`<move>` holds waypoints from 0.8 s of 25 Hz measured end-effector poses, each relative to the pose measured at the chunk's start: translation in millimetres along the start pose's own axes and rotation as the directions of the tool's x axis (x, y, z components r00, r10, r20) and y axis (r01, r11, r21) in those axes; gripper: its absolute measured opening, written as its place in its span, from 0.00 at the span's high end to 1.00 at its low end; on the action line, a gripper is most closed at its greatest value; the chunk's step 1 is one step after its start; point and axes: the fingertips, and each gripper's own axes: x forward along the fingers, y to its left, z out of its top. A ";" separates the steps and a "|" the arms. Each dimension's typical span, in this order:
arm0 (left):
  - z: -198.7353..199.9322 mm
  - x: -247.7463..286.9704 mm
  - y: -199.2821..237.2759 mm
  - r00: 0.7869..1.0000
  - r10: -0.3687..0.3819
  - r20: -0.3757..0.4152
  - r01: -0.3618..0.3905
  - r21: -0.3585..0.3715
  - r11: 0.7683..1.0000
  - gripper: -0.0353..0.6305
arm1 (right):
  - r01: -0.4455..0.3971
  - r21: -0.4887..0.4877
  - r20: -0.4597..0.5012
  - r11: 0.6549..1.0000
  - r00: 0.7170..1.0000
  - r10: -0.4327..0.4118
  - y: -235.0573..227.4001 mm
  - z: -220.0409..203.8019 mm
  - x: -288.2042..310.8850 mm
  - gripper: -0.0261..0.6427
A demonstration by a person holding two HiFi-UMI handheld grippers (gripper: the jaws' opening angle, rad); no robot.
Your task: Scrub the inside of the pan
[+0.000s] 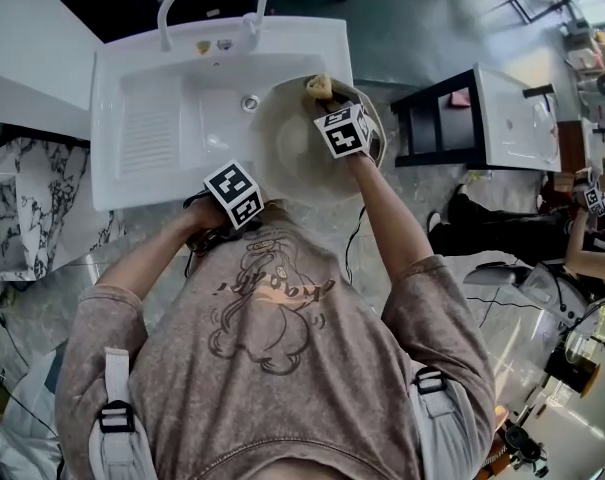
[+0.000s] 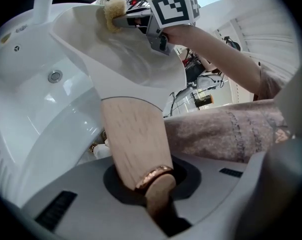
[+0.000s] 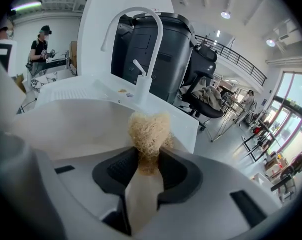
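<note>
- Left gripper clamped on wooden handle; pan tilted just ahead of it, over sink.
- Right gripper pinches fibrous scrubber, apparently touching the pan's far rim.
- Risk: hard scrubbing could twist the handle in the jaws.

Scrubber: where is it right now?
In the head view, the scrubber is clamped in the right gripper, against the far inner rim of the pan, over the right side of the sink.

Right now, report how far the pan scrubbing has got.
Set up: left gripper shut on the wooden handle, holding the pan tilted over the sink; right gripper shut on the scrubber. In hand: the scrubber sits at the far inner rim. Left: the rest of the inside; how clean it is cannot be told.
</note>
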 end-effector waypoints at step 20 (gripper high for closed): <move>0.5 1.0 -2.6 1.000 -0.021 0.013 0.022 -0.013 1.000 0.86 | -0.013 -0.063 -0.175 0.998 0.985 0.002 -38.4 -40.3 -56.3 0.75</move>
